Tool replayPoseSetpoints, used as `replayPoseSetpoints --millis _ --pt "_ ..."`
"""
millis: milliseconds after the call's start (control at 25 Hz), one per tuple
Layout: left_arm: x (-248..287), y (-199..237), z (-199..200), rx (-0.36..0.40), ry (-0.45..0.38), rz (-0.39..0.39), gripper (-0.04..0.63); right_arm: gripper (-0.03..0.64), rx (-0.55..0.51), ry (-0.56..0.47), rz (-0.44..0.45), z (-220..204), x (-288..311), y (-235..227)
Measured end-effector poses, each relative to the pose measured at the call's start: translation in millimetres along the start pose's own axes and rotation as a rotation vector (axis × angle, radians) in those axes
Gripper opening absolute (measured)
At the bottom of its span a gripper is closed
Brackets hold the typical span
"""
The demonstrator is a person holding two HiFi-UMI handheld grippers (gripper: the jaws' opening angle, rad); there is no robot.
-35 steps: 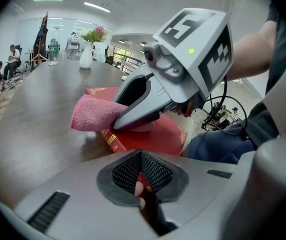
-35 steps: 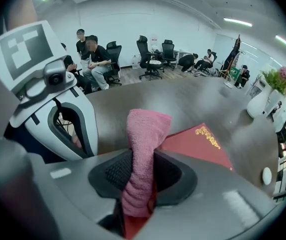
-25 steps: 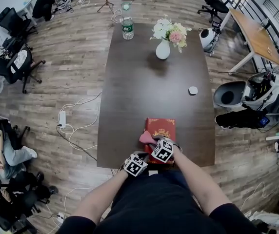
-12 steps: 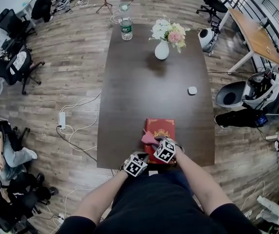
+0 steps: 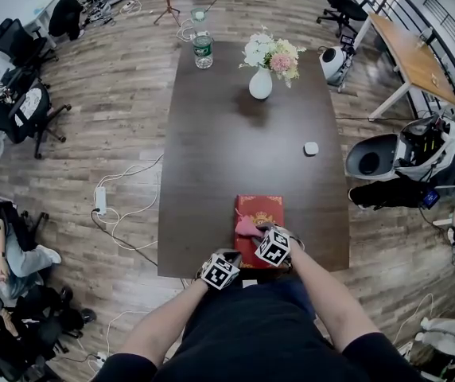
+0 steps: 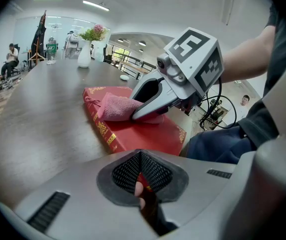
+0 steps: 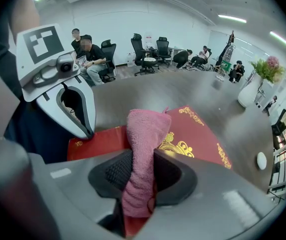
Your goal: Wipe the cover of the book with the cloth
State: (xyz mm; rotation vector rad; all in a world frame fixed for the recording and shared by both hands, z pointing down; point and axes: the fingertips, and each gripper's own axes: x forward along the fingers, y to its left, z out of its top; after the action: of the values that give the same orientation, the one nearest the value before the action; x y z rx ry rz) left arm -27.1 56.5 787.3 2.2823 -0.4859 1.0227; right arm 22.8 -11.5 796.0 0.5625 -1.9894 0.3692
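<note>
A red book with gold trim lies at the near edge of the dark table. My right gripper is shut on a pink cloth, which rests folded on the cover. In the right gripper view the cloth runs up between the jaws over the book. My left gripper sits at the book's near left corner, shut, with a sliver of red pinched between its jaws. The left gripper view shows the right gripper pressing the cloth onto the book.
A white vase of flowers and a water bottle stand at the table's far end. A small white object lies mid-right. Office chairs, floor cables and another desk surround the table.
My right gripper and the pink cloth have slid slightly to the right across the cover. The left gripper and the book stay where they were.
</note>
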Motion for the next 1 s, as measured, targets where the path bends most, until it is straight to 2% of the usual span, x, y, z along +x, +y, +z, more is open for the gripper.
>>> replayPoseSetpoints --millis 480,1000 --pt "2 -1 0 0.016 -0.020 0.000 -0.005 0.117 0.027 0.009 -0.024 -17 -11 -6" --pt "1 0 -3 0.009 0.003 0.003 -0.005 0.117 0.056 0.015 -0.046 -33 -18 -15"
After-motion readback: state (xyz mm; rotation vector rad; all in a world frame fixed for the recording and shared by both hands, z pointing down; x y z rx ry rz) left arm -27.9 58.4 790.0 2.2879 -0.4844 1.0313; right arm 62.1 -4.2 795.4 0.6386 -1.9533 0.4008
